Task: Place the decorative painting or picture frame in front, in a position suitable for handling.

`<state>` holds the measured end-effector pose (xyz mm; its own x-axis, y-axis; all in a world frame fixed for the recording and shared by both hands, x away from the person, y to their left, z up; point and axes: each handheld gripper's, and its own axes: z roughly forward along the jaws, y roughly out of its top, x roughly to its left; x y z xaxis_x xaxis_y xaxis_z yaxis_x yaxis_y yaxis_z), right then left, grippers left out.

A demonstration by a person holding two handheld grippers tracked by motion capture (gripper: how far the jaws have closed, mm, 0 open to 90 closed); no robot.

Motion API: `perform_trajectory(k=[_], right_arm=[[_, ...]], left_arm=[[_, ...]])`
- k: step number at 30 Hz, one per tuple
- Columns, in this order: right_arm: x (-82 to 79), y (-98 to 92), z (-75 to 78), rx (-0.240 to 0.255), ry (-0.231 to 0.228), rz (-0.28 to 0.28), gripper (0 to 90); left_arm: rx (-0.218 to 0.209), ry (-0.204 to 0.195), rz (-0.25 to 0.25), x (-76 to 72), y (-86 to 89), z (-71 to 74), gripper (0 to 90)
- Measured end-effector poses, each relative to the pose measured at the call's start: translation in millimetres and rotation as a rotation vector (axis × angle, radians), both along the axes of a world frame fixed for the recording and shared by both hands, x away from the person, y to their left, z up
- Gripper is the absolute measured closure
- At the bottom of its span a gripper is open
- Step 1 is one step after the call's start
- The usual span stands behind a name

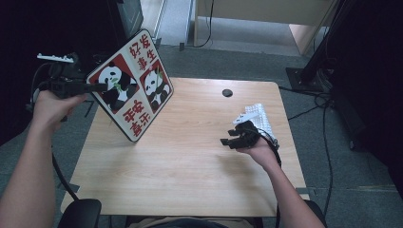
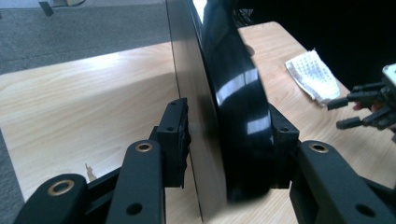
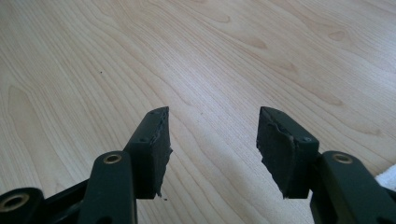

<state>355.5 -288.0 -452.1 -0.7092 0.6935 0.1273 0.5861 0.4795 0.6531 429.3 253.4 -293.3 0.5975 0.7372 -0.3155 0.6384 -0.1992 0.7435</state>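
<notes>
1. Left tool (image 1: 97, 87) clamps the panda cushion (image 1: 131, 84), lifted and tilted over the tabletop's (image 1: 190, 161) far-left corner.
2. Right tool (image 1: 227, 137) rests released near the right edge.
3. Next, likely: hand it across.

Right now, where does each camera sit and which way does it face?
High view: overhead, facing forward-down on the table; both forearms, left gripper on the panda board.
Left gripper view: along its jaws clamping the board's edge; shares the white cloth with the high view.
Right gripper view: open jaws, right gripper over bare wood.
</notes>
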Motion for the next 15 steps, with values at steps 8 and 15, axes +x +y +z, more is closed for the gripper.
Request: perform_trajectory(k=[8,15], right_arm=[[0.8,0.5,-1.1,-0.007,-0.004,0.004,44.4],[0.7,0.2,-1.4,-0.009,0.002,0.006,44.3]], left_arm=[[0.033,0.005,-0.012,22.7,-8.1,10.5,58.1],[0.037,0.026,-0.020,37.2,-11.0,19.9,58.3]])
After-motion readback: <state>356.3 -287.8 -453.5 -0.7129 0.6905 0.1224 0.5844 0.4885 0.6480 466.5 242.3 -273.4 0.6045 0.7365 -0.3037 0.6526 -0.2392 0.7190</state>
